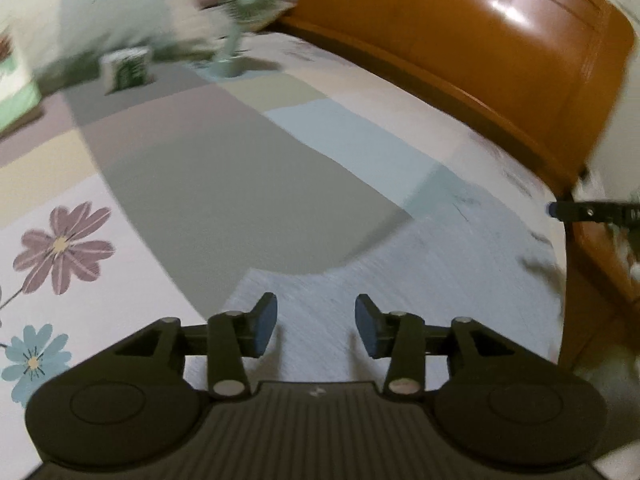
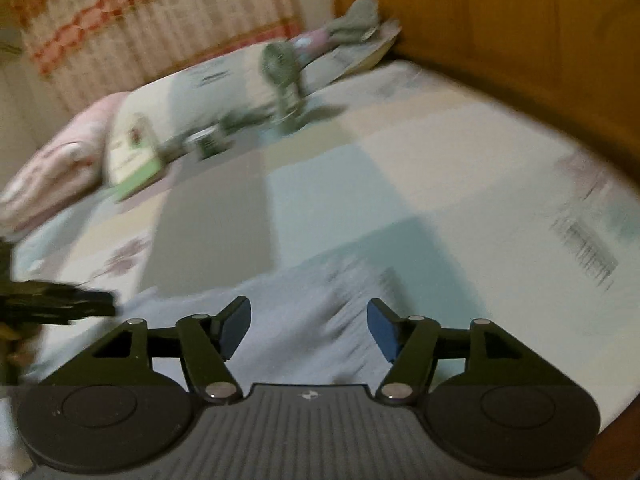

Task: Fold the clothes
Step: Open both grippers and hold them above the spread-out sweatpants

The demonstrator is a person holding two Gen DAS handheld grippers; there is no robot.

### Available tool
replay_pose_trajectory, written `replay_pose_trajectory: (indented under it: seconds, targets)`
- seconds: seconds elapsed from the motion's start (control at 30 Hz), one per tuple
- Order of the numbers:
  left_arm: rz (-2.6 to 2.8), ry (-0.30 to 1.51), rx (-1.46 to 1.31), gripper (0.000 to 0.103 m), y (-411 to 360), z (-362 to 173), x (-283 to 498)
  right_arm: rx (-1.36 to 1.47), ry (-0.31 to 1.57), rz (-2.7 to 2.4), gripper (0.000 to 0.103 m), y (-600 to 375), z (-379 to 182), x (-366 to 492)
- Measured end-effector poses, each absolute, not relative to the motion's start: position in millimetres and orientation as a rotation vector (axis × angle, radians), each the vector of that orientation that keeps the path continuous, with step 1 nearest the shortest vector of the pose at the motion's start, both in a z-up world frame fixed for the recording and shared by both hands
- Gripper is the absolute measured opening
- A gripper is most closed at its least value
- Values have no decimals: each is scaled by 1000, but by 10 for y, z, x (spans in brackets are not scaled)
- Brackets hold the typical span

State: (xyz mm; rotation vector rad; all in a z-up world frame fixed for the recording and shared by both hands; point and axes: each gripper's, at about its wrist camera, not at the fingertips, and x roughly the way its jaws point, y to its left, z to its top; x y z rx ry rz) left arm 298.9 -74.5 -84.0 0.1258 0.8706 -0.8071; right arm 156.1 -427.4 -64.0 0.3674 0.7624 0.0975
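Bed [image 1: 208, 184]: big and flat, with a smooth sheet of soft colour blocks and flowers.
Headboard [image 1: 460, 40]: hard, shiny brown wood, curved along the far edge of the bed.
Pillows [image 2: 72, 156]: puffy and soft, at the far left corner of the bed.
Cloth [image 1: 400, 280]: pale grey-blue, lying flat on the near part of the bed, under both grippers. It looks light, soft and floppy. Best to pinch it at an edge or corner.
Fan [image 1: 244, 4]: small and green, standing on the bed near the pillows.
Left gripper [image 1: 316, 330]: jaws apart, nothing held.
Right gripper [image 2: 308, 330]: jaws wide apart, nothing held.
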Motion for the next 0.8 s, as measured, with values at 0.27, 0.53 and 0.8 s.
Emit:
replay_pose_trajectory:
  seconds: [0.27, 0.53, 0.8]
  targets:
    - [-762, 945, 319, 51, -893, -1085, 2488, 311, 858, 23, 57, -4171, -1054, 1403]
    - [-795, 852, 393, 63, -964, -902, 2039, 69, 801, 187, 67, -3300, -873, 1322]
    - [-758, 878, 359, 68, -921, -1148, 1705, -61, 839, 174, 79, -3032, -1217, 1006]
